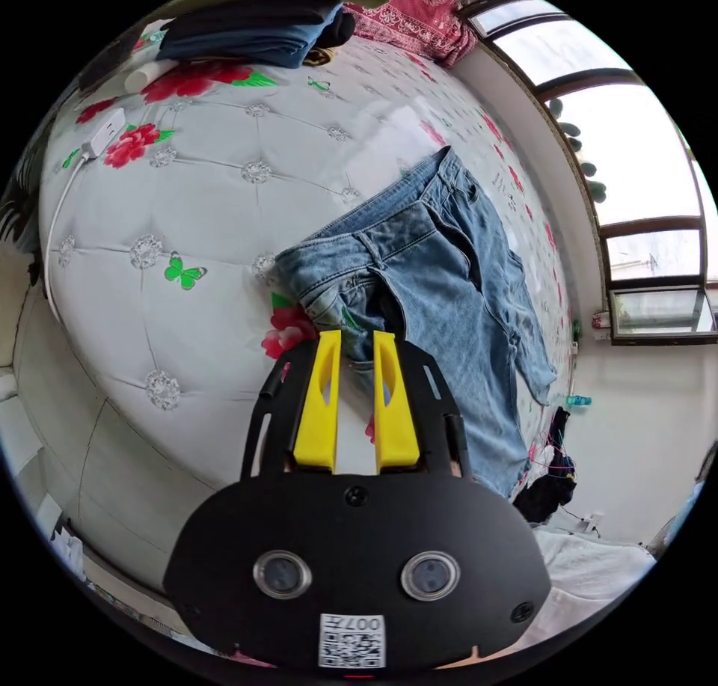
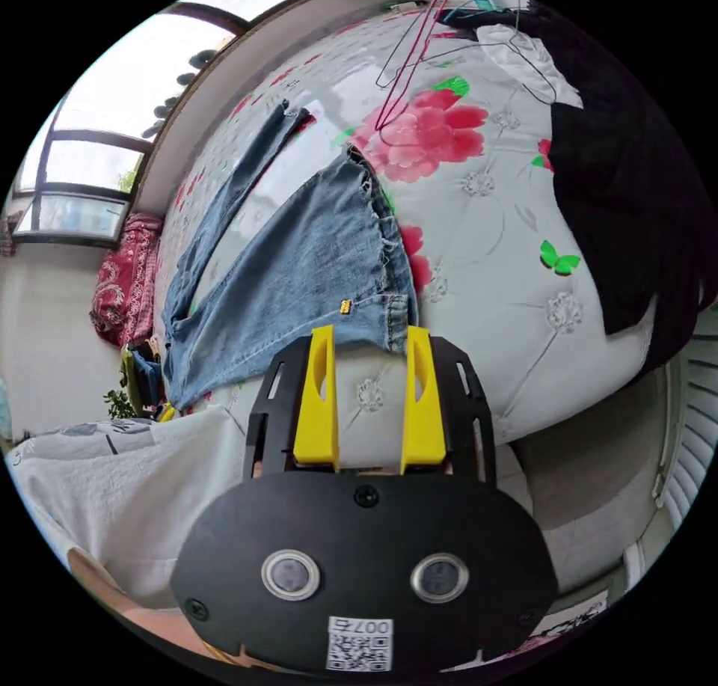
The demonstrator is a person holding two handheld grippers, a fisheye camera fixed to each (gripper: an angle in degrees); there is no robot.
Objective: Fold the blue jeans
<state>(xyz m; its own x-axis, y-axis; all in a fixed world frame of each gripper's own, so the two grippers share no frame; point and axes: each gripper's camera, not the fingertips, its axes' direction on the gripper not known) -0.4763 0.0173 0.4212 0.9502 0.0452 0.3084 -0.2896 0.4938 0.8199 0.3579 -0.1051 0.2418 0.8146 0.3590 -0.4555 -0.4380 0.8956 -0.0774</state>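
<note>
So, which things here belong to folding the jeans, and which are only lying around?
For the job:
- blue jeans, spread on the bed
- left gripper, at the waistband
- right gripper, at a leg hem

Lying about:
- stack of folded clothes
- wire hangers
- black garment
- white charger

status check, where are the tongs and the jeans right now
Left tongs open at the jeans' waistband. Right tongs open at a leg hem. Jeans spread unfolded on the floral bed. Wire hangers beyond the hems.
</note>
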